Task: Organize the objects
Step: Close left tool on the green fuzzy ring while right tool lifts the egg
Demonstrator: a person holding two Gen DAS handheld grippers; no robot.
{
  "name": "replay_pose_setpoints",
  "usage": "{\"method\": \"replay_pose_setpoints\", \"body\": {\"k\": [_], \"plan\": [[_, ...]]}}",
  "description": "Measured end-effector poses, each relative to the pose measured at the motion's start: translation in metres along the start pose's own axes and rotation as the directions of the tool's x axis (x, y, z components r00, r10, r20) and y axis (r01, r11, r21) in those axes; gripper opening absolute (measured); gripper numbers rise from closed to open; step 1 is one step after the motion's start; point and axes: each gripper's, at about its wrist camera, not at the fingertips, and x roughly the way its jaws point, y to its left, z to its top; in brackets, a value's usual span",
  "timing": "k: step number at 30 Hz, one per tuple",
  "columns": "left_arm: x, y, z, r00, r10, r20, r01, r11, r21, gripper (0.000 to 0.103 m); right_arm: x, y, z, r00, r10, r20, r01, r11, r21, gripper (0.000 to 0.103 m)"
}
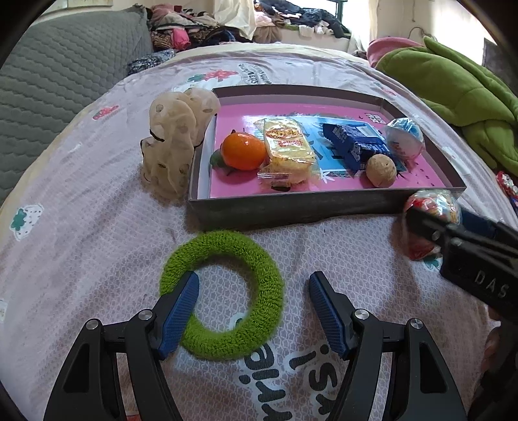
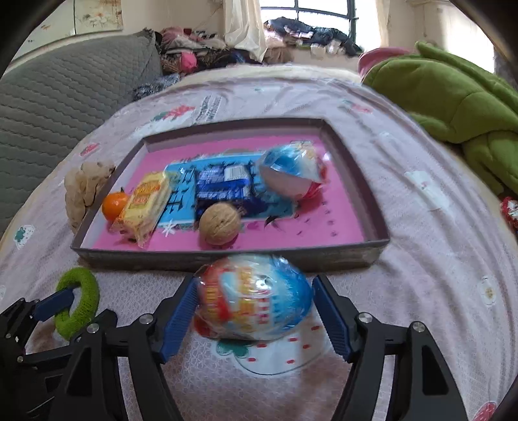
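Note:
A grey box with a pink floor lies on the bed. It holds an orange, a yellow snack pack, a blue packet, a walnut and a wrapped toy egg. A green fuzzy ring lies in front of the box. My left gripper is open, its left finger over the ring's left side. My right gripper has a second wrapped toy egg between its fingers, just before the box's front wall; the pads sit at its sides.
A beige spotted cloth item stands against the box's left wall. A green blanket lies at the right. A grey quilted cushion is at the back left. Piled clothes are at the far end.

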Motion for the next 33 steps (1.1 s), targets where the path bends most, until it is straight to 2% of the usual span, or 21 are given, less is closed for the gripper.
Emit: {"method": "replay_pose_setpoints", "body": {"k": [2, 5, 6, 7, 9, 11, 13, 20, 33], "plan": [[0.0, 0.0, 0.001, 1.0, -0.004, 0.001, 0.004, 1.0, 0.0, 0.072, 0.009, 0.001, -0.002, 0.999, 0.014, -0.038, -0.014, 1.0, 0.013, 0.07], [0.002, 0.001, 0.001, 1.0, -0.012, 0.004, 0.012, 1.0, 0.001, 0.069, 0.008, 0.003, -0.006, 1.0, 0.02, -0.007, -0.02, 1.0, 0.012, 0.061], [0.002, 0.001, 0.002, 1.0, -0.014, 0.004, 0.014, 1.0, 0.001, 0.064, 0.007, 0.001, -0.006, 0.999, 0.032, -0.001, -0.032, 0.999, 0.022, 0.061], [0.002, 0.002, 0.002, 1.0, -0.017, 0.007, 0.017, 1.0, -0.003, 0.051, 0.006, -0.001, -0.006, 0.999, 0.042, 0.005, -0.042, 0.999, 0.032, 0.061], [0.002, 0.003, 0.002, 1.0, -0.027, 0.007, 0.027, 1.0, -0.008, 0.035, 0.005, -0.004, -0.006, 0.998, 0.057, 0.011, -0.058, 0.998, 0.04, 0.061], [0.003, 0.003, 0.002, 0.999, -0.037, 0.005, 0.037, 0.999, -0.007, 0.029, 0.003, -0.006, -0.006, 0.998, 0.057, 0.02, -0.058, 0.998, 0.04, 0.061], [0.001, 0.003, 0.001, 0.999, -0.048, 0.007, 0.048, 0.999, -0.01, 0.013, 0.0, -0.009, -0.006, 0.997, 0.069, 0.024, -0.07, 0.997, 0.041, 0.061], [-0.007, 0.005, 0.001, 0.997, -0.075, 0.015, 0.075, 0.997, -0.02, 0.012, -0.011, -0.007, -0.003, 0.996, 0.084, 0.042, -0.085, 0.996, 0.025, 0.061], [-0.06, 0.0, 0.025, 0.991, -0.065, 0.117, 0.065, 0.998, 0.002, 0.012, -0.054, -0.007, 0.014, 0.988, 0.101, 0.116, -0.101, 0.995, -0.01, 0.061]]}}
